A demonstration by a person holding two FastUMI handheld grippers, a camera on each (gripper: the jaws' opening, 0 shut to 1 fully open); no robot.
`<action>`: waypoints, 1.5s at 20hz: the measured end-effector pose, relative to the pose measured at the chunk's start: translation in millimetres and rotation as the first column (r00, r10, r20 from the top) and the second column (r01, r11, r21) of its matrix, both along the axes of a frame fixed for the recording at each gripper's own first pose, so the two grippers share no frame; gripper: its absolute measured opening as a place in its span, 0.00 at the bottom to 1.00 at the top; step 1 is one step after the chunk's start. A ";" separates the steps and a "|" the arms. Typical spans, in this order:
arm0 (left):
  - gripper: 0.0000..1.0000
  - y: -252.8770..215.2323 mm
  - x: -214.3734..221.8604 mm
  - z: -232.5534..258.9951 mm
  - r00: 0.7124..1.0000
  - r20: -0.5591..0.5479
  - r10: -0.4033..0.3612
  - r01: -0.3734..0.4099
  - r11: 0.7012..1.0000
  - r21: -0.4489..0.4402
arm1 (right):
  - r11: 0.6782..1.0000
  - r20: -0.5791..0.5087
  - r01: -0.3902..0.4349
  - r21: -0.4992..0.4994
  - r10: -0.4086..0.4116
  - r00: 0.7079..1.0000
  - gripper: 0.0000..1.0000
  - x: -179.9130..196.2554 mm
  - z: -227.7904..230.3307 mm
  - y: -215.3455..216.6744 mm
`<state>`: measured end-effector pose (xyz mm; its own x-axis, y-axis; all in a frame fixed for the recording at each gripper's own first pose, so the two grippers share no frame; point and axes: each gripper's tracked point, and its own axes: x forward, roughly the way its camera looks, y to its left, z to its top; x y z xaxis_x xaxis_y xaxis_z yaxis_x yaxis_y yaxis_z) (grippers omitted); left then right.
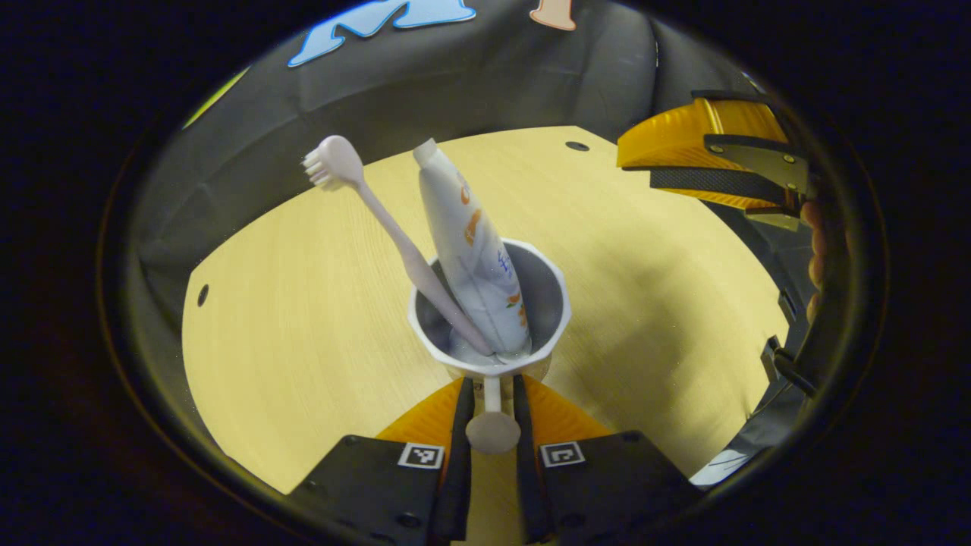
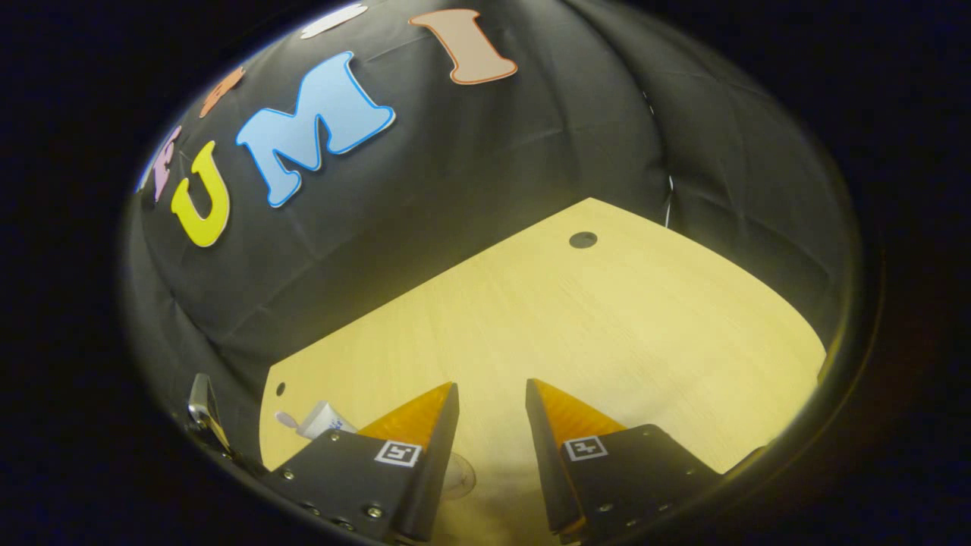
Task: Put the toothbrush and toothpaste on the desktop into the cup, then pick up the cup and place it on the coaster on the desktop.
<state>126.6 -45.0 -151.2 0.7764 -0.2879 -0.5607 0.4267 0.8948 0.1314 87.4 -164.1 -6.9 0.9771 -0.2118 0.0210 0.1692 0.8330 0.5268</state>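
Left tongs (image 1: 491,394) clamped on cup (image 1: 489,303) handle — right tongs (image 2: 491,402) apart over bare desktop (image 2: 607,326).

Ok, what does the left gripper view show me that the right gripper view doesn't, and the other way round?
Left gripper view: the cup, its handle clamped by the left gripper, with the toothbrush and toothpaste standing inside, and the right gripper off to one side.

Right gripper view: that gripper's own fingers, open above the desktop, and a faint round disc, possibly the coaster, half hidden under one finger.

Both: the wooden desktop, the black cloth wall, and the tops of the toothbrush and toothpaste.
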 end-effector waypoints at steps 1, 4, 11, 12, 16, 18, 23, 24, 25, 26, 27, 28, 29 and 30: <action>0.35 -0.4 1.4 1.7 1.000 0.008 0.006 -0.006 1.000 -0.004 | 1.000 0.000 -0.001 -0.002 0.001 1.000 0.54 -2.2 -1.5 -0.3; 0.34 2.2 -0.3 9.8 0.999 0.038 0.003 -0.002 1.000 -0.003 | 1.000 0.005 -0.006 -0.004 0.006 1.000 0.54 -7.6 -0.9 0.2; 0.43 1.3 -8.3 40.8 0.990 0.138 0.041 -0.033 0.998 -0.060 | 0.999 0.024 -0.028 -0.047 0.029 0.999 0.54 -25.1 5.2 15.0; 0.43 5.2 -13.0 48.9 0.986 0.158 0.052 -0.041 0.997 -0.072 | 0.998 0.027 -0.032 -0.057 0.033 0.999 0.54 -29.6 7.6 18.4; 0.44 24.0 -30.0 83.7 0.966 0.237 0.102 -0.074 0.989 -0.124 | 0.991 0.050 -0.039 -0.126 0.046 0.998 0.54 -54.2 26.2 33.2; 0.51 32.3 -38.4 111.7 0.948 0.289 0.133 -0.090 0.983 -0.159 | 0.985 0.071 -0.041 -0.167 0.054 0.996 0.54 -69.5 40.9 43.6; 0.51 56.4 -75.8 194.6 0.874 0.436 0.213 -0.093 0.956 -0.280 | 0.955 0.140 -0.030 -0.296 0.074 0.987 0.53 -113.3 81.8 77.6; 0.50 60.8 -82.7 211.4 0.856 0.464 0.226 -0.091 0.951 -0.296 | 0.948 0.154 -0.028 -0.318 0.081 0.985 0.60 -120.8 89.5 85.7; 0.50 65.7 -89.2 228.4 0.840 0.490 0.234 -0.086 0.948 -0.305 | 0.940 0.168 -0.025 -0.342 0.088 0.982 0.60 -128.3 96.8 95.6; 0.43 70.6 -95.0 242.1 0.823 0.513 0.243 -0.084 0.946 -0.313 | 0.932 0.179 -0.022 -0.361 0.092 0.980 0.54 -134.3 102.4 102.6; 0.43 76.7 -101.5 257.1 0.804 0.537 0.254 -0.081 0.942 -0.324 | 0.924 0.191 -0.016 -0.382 0.096 0.977 0.54 -138.8 107.5 109.7; 0.43 84.0 -107.9 271.4 0.785 0.559 0.266 -0.079 0.938 -0.337 | 0.917 0.202 -0.014 -0.398 0.102 0.974 0.54 -143.8 112.7 117.9; 0.43 88.4 -116.9 286.1 0.766 0.579 0.279 -0.076 0.934 -0.350 | 0.911 0.214 -0.010 -0.412 0.108 0.971 0.47 -148.5 117.4 125.2; 0.43 94.0 -127.0 299.1 0.746 0.597 0.294 -0.076 0.929 -0.362 | 0.906 0.225 -0.006 -0.423 0.112 0.968 0.60 -153.3 121.7 131.7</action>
